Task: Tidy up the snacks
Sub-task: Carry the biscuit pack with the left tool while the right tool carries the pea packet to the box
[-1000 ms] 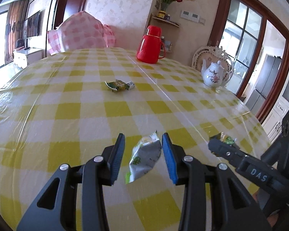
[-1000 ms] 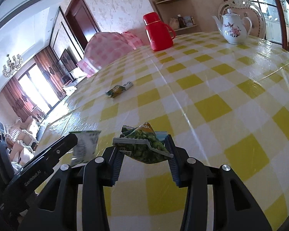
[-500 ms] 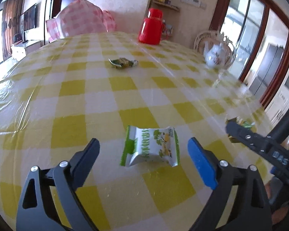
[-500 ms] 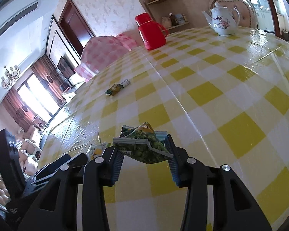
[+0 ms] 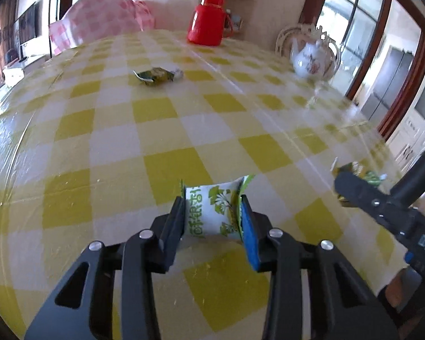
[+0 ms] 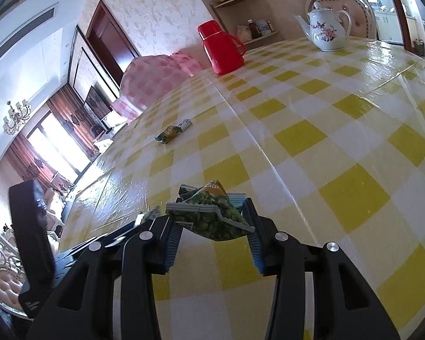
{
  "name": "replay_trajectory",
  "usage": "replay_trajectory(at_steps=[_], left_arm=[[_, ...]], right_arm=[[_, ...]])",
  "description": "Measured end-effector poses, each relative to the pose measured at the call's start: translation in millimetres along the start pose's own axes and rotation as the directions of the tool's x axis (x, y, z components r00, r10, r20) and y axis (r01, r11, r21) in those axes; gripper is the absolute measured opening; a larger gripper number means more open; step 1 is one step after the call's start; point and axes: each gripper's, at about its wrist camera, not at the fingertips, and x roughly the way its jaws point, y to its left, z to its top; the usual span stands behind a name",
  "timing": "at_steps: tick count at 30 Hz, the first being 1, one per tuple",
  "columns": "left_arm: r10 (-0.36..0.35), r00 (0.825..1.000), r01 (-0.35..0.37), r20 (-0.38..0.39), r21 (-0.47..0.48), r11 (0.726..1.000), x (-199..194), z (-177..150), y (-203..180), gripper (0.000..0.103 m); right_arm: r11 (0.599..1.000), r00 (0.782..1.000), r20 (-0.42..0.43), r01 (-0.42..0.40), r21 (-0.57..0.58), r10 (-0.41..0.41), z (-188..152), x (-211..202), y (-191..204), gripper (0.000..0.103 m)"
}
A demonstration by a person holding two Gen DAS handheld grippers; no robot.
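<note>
Packet, white w/ green print, lies crosswise between the left gripper pads on the table near its front edge; jaws closing, pads at its crimped ends; right gripper clamps a green pea packet; third packet mid-table, label too blurred to read.

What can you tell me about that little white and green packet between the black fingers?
The white and green packet is a small pillow-shaped snack pouch of glossy film, puffed with air, printed with green writing and a plant picture, its crimped ends edged green. It lies crosswise between the fingers of the left gripper, whose jaws are closing; both pads look pressed against its ends. It sits low over the yellow checked tablecloth; whether it touches the cloth I cannot tell.
</note>
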Motion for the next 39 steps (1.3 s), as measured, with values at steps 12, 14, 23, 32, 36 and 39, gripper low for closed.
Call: replay_trajectory(at_steps=[12,14,23,32,36,39], left_arm=[[0.019,0.994,-0.019,0.109,-0.006,1.000,-50,-20,11,0.039],[0.036,0.993,-0.036,0.116,-0.005,0.999,-58,-25,15,0.039],[0.127,0.982,-0.128,0.138,-0.002,0.992,-100,-46,33,0.039],[0.218,0.962,-0.216,0.164,-0.033,0.976,-155,-76,69,0.040],[0.273,0.948,-0.263,0.165,-0.080,0.961,-179,-94,98,0.040],[0.305,0.938,-0.289,0.166,-0.109,0.951,-196,-106,117,0.040]], right_arm=[[0.999,1.000,-0.001,-0.029,-0.022,0.029,-4,-2,8,0.042],[0.999,0.999,-0.003,-0.040,-0.027,0.040,-6,-3,11,0.042],[0.987,0.988,-0.050,-0.147,-0.064,0.144,-31,-13,42,0.042],[0.949,0.959,-0.150,-0.266,-0.167,0.243,-68,-16,107,0.042],[0.913,0.935,-0.211,-0.331,-0.237,0.285,-92,-19,148,0.042],[0.882,0.921,-0.250,-0.367,-0.295,0.299,-110,-22,176,0.042]])
